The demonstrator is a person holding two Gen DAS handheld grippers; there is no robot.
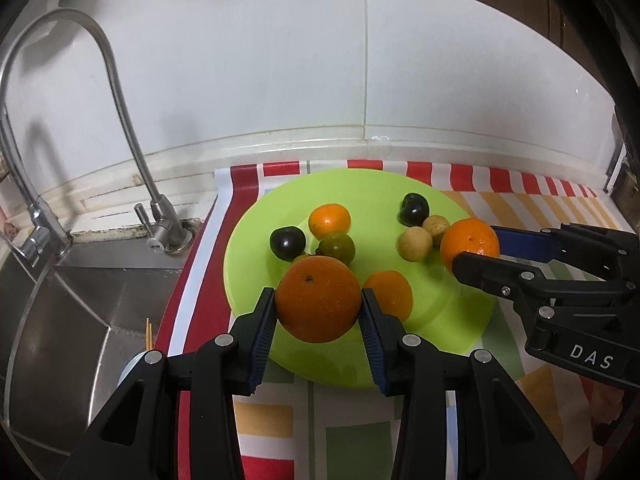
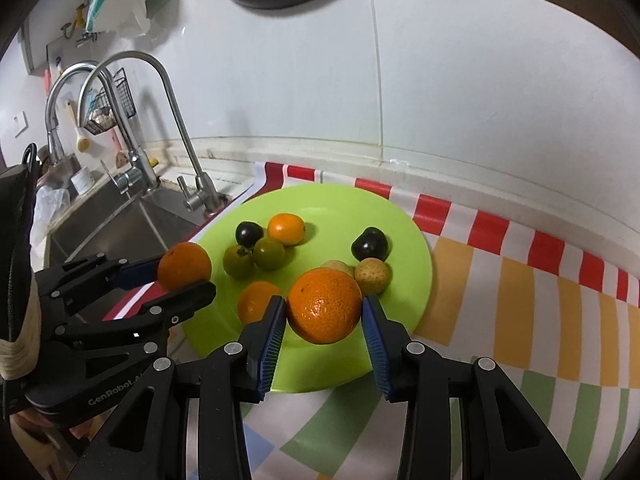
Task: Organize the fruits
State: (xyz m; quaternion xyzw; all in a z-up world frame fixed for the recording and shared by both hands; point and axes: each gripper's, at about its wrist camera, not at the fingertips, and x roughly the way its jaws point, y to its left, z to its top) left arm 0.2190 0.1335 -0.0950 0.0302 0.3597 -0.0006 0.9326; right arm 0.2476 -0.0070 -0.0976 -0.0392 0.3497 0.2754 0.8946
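The plate (image 1: 256, 256) looks like glossy lime-green plastic. Beside it, the sink (image 1: 80, 300) and faucet (image 1: 120, 92) are brushed, shiny metal. Under the plate, the striped cloth (image 2: 520, 280) seems smooth, slightly glossy vinyl. Each gripper's fingers (image 1: 260, 328) are matt black plastic with ribbed blue pads (image 2: 272, 340). The oranges' (image 1: 318, 298) skin is pitted.

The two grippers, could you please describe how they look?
The left gripper and the right gripper are alike: black plastic bodies, silver round fasteners at the joints and ribbed blue pads inside the fingers. White "DAS" lettering marks the right one; "GenRobot" marks the left, whose handle is wrapped in cream tape.
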